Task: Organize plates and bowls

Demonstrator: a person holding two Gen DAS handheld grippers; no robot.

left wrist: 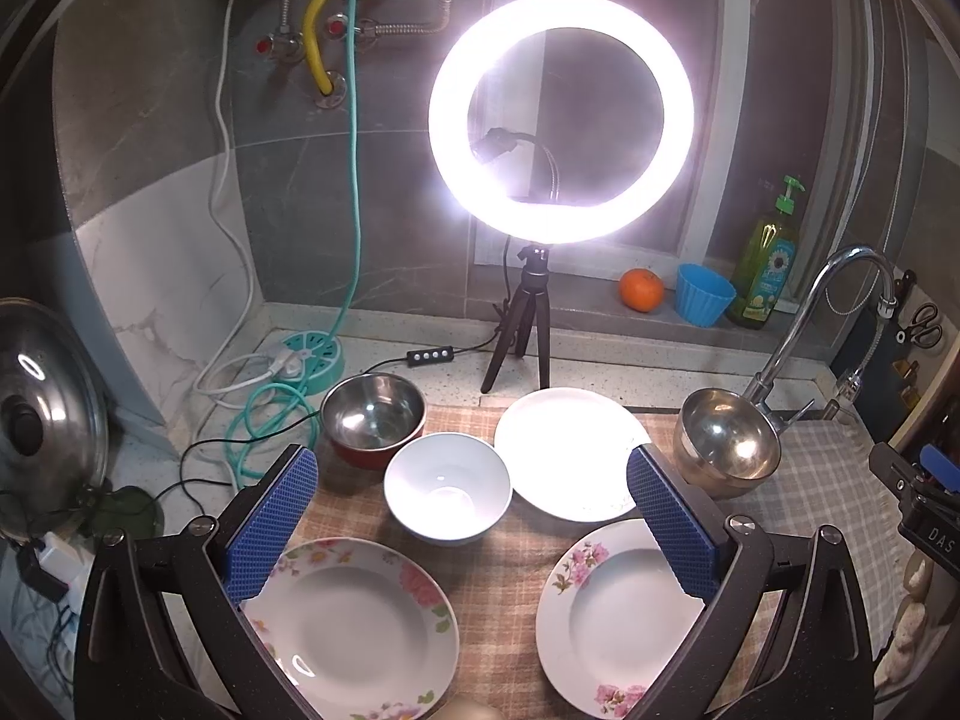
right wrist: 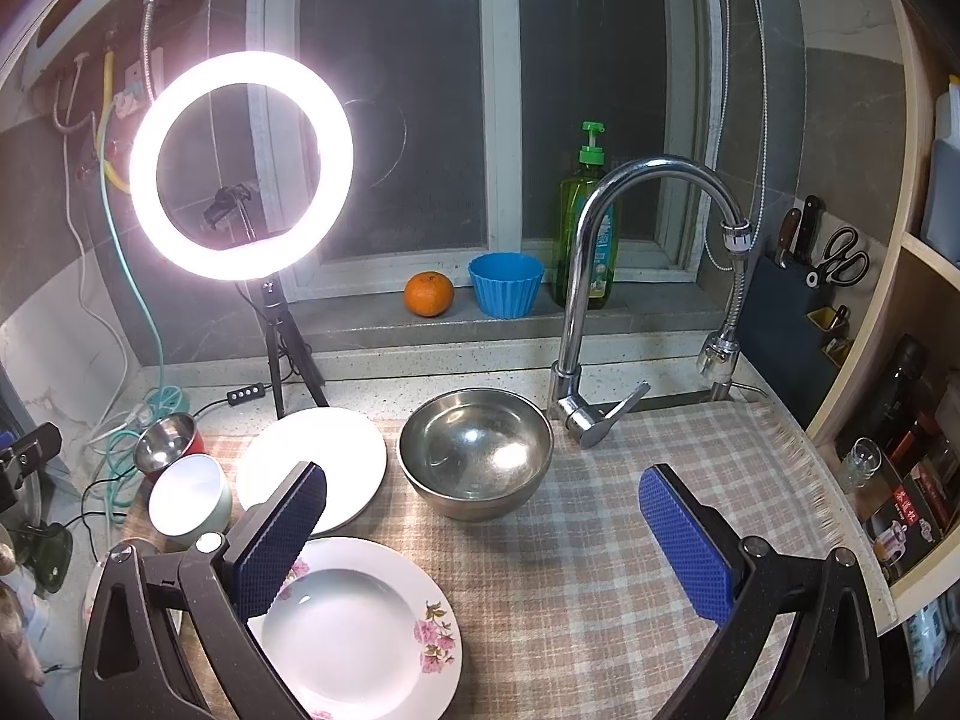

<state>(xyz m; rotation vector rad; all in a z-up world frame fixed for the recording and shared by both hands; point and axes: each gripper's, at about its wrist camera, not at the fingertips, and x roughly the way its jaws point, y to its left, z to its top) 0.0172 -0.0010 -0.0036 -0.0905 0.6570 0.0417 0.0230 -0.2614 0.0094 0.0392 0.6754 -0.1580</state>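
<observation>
Both sets of fingers are spread wide and grip nothing: the left gripper (left wrist: 471, 522) hovers over the checked cloth (left wrist: 498, 588) on the surface, the right gripper (right wrist: 483, 531) likewise further along it. Nearest the left gripper lie two floral plates, the left floral plate (left wrist: 354, 624) and the right floral plate (left wrist: 618, 618), side by side and apart, each partly hidden behind a blue finger pad. Just beyond them, between the pads, stands a white bowl (left wrist: 447, 486) upright, and close at its right is a plain white plate (left wrist: 570, 450) lying flat. A small steel bowl (left wrist: 373, 414) with a red outside sits behind the white bowl to the left, very near it. A large steel bowl (right wrist: 476, 450) stands to the right of the white plate, near the base of the tap (right wrist: 606, 276). Further back, a ring light (left wrist: 561, 117) on a small tripod stands on the surface and glares strongly. On the window ledge behind are an orange (right wrist: 428, 294), a blue cup (right wrist: 506, 283) and a green soap bottle (right wrist: 585, 216).
</observation>
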